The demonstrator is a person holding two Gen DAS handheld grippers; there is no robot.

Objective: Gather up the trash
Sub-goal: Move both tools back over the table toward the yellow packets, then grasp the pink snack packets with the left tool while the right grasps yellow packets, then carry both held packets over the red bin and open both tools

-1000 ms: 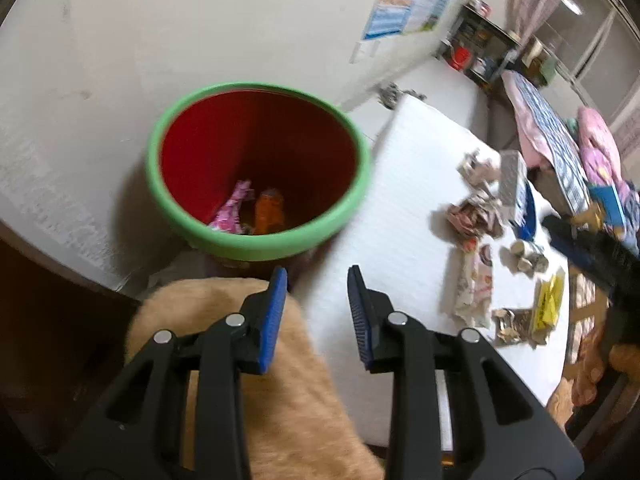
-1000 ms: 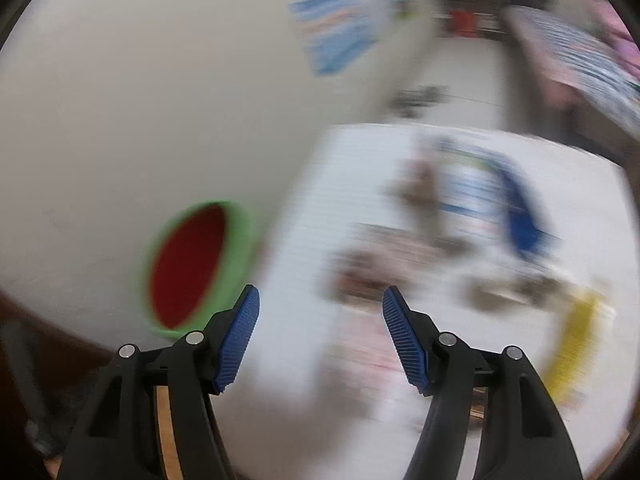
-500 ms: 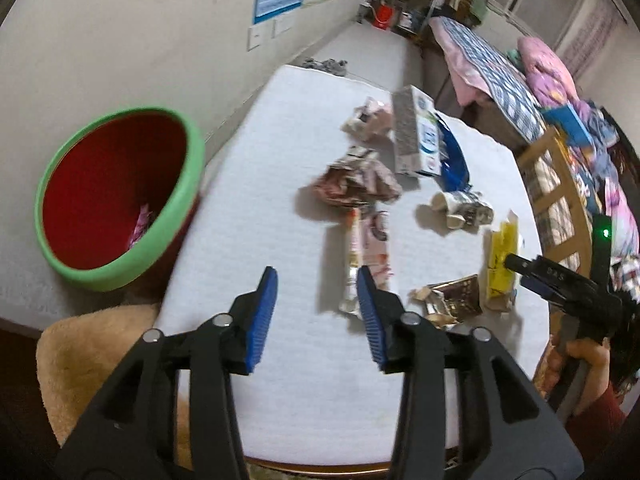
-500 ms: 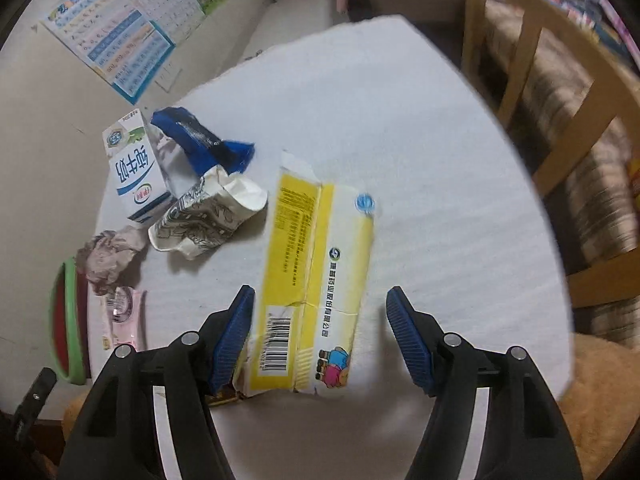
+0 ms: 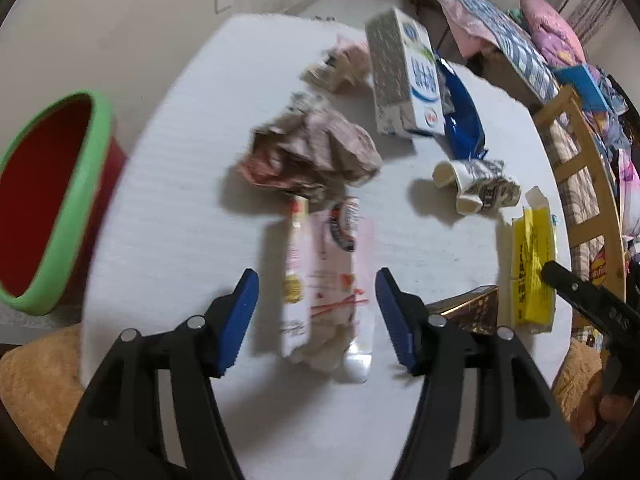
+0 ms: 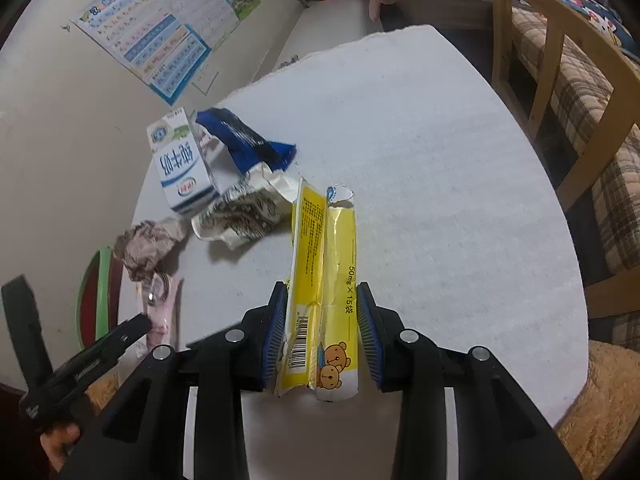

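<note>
Our right gripper [image 6: 322, 330] jaws are closing around the yellow box [image 6: 324, 280] at lower centre, while our left gripper [image 5: 316, 316] jaws are opening astride the pink wrapper [image 5: 320, 276] on the bench [image 6: 440, 200].

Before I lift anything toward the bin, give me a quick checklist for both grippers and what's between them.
1. Yellow box between right gripper pads: ok.
2. Right jaws closing; firm grip: cannot tell.
3. Pink wrapper centred in left gripper: ok.
4. Left jaws opening, pads clear of wrapper: ok, not yet gripped.
5. Red bin beside white table, mouth unobstructed: ok.
6. Crushed paper cup touching yellow box: cannot tell.
</note>
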